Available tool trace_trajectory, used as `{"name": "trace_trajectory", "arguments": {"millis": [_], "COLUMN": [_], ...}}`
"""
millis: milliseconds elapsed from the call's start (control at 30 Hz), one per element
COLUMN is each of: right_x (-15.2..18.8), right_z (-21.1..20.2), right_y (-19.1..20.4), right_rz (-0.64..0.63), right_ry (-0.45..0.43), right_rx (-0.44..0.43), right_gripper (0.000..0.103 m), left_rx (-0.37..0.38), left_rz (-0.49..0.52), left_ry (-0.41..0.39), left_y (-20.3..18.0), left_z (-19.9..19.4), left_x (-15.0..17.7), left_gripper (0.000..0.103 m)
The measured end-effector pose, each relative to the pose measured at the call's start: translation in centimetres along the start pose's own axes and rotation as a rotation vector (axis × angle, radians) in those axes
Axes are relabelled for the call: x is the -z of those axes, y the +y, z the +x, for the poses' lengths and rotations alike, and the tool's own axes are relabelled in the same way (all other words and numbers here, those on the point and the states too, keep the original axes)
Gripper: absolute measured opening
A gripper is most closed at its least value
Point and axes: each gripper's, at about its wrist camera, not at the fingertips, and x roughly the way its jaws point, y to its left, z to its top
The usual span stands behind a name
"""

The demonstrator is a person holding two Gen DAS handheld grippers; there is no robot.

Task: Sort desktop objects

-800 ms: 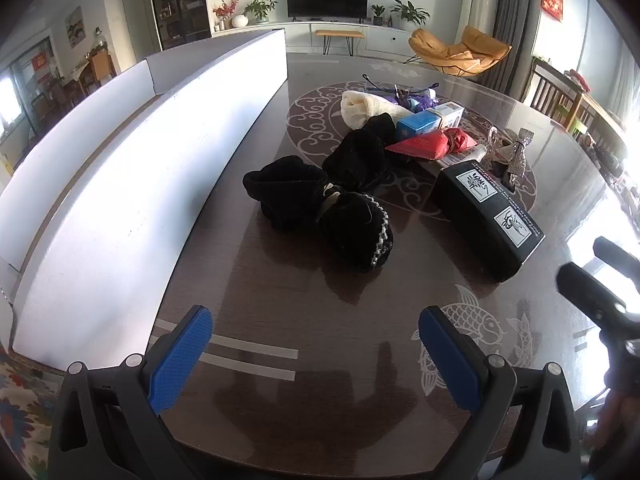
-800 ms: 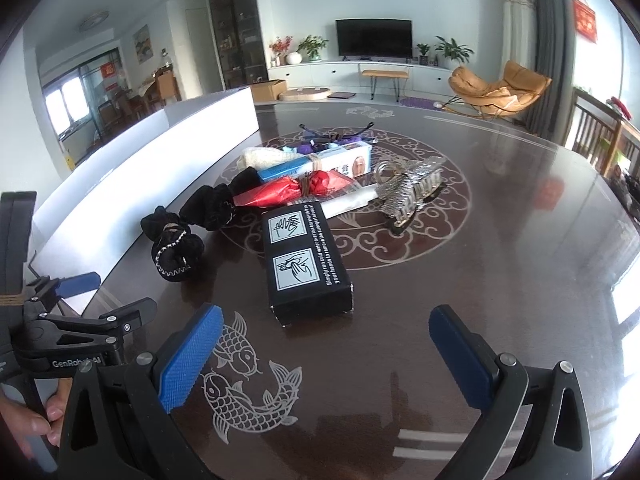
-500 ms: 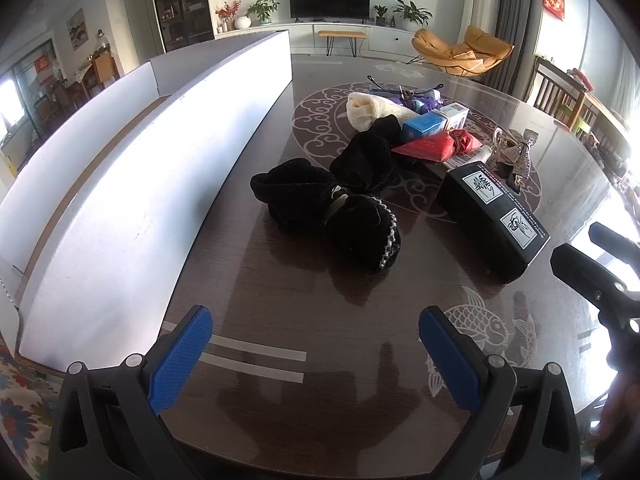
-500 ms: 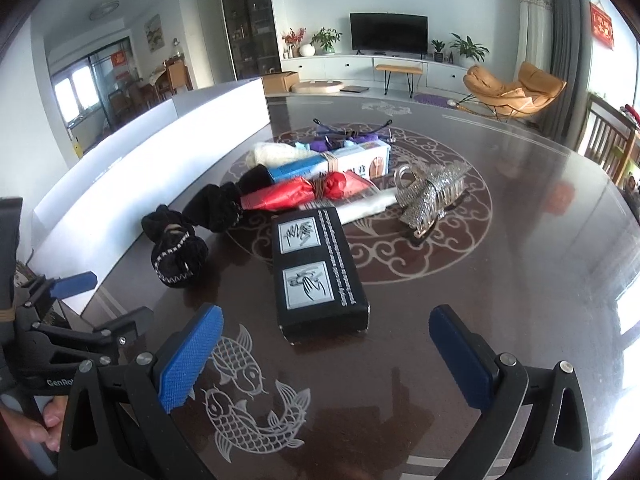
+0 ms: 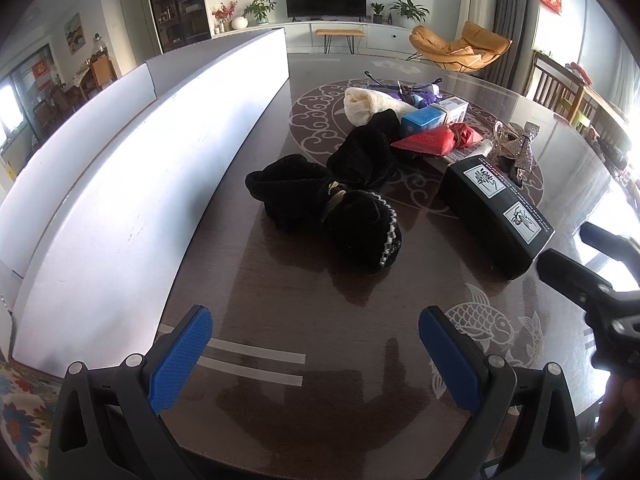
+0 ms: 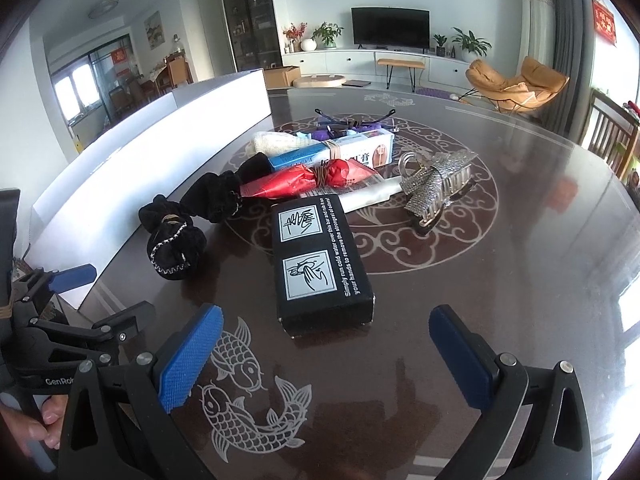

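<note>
Both your claws stand wide open with nothing between the pads: the left claw (image 5: 316,344) hovers over bare worktop (image 5: 280,312) short of the black velvet scrunchies (image 5: 340,204), and the right claw (image 6: 326,346) faces the near end of the black box (image 6: 320,264).

The things to sort lie in a loose heap around the middle of the worktop, just right of the long white tray wall (image 5: 140,152). Nearest you on the left are the scrunchies, bound together with a band at the waist. The box lies just right of them. Farther off, a red packet (image 6: 296,182) rests on a white tube (image 6: 372,194), with a blue-and-white carton (image 6: 340,152) behind it, a cream cloth roll (image 5: 372,104) and some purple bits at the far end. A glittery hair clip (image 6: 438,184) stands to the right, a little apart from the rest.

The scrunchies look soft and light. They should squash under the pads, so take them at the banded waist, where the bundle is narrowest and will likely come up as one piece. The box looks stiff and probably the heaviest item here. Grip it across its short width near the middle so it doesn't swing. Its faces may be slick. The red packet is crinkly and may slide, so pinch it at the tied neck. The hair clip seems rigid but delicate, with teeth that could snag. Close on its solid top bar, gently.
</note>
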Motion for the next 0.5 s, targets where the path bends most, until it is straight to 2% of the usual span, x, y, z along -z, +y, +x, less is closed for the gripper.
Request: {"name": "trace_trajectory", "arguments": {"millis": [333, 500], "right_x": [-2.7, -4.0], "right_z": [6.8, 9.1], "right_y": [0.1, 1.1], "right_rz": [-0.006, -0.043], "right_ry": [0.158, 0.157], "right_rx": [-0.075, -0.075], "right_gripper": [0.103, 0.103], "left_rx": [0.085, 0.11], "left_rz": [-0.045, -0.065], "left_ry": [0.034, 0.048], "left_y": [1.2, 1.3], "left_z": [1.5, 2.1], "left_x": [-0.7, -1.4], "left_gripper": [0.103, 0.103]}}
